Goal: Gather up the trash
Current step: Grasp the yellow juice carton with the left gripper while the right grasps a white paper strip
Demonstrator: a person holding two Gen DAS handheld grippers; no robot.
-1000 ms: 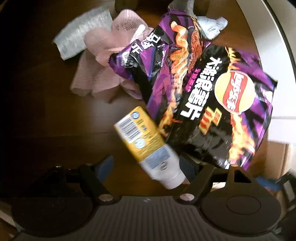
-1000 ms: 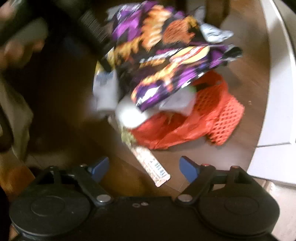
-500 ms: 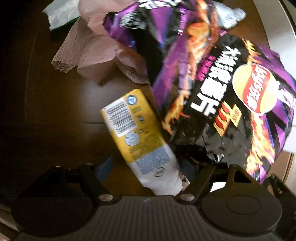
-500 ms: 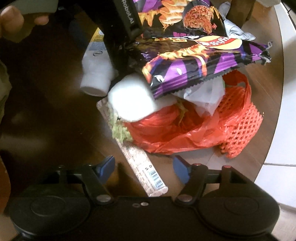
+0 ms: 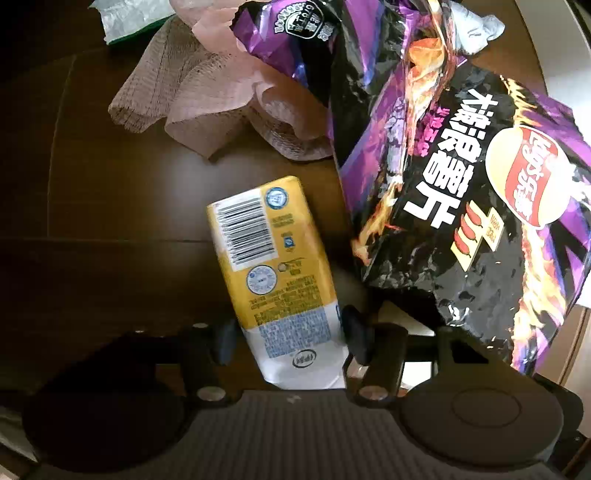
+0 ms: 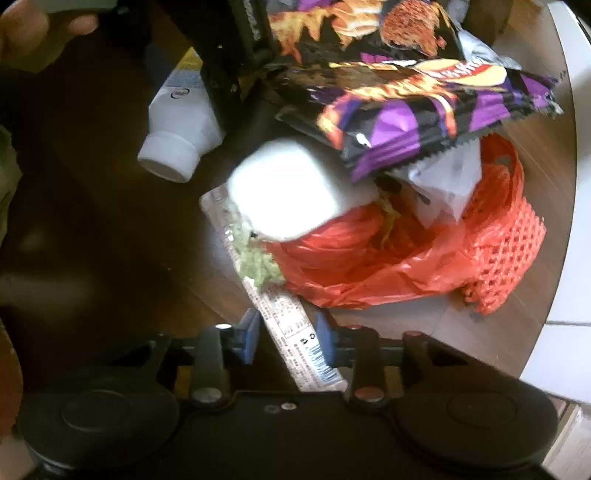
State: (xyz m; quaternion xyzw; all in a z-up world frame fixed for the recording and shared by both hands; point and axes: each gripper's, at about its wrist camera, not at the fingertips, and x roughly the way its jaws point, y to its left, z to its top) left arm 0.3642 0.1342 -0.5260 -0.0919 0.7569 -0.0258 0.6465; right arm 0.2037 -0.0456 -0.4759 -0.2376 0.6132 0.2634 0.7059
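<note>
A yellow-and-white bottle (image 5: 273,266) lies on the dark wooden table (image 5: 110,229). My left gripper (image 5: 290,334) points down over the bottle's white neck end, jaws closing, pads against its sides. The bottle (image 6: 177,136) and a black left finger (image 6: 229,66) also show in the right wrist view. A flat printed wrapper strip (image 6: 291,332) sticks out from under the pile. My right gripper (image 6: 288,336) straddles the strip, jaws closing, with a thin gap at the left blue pad (image 6: 251,336).
Purple chip bags (image 5: 461,206) and pink mesh (image 5: 207,99) lie beyond the bottle. A white cup-like thing (image 6: 295,192), a red plastic bag (image 6: 369,266) and red foam netting (image 6: 509,251) crowd the table's round right edge (image 6: 550,295). A hand (image 6: 22,33) shows at top left.
Both grippers have come down closer to the table. The left jaws have narrowed around the bottle, and the right jaws have narrowed around the wrapper strip.
</note>
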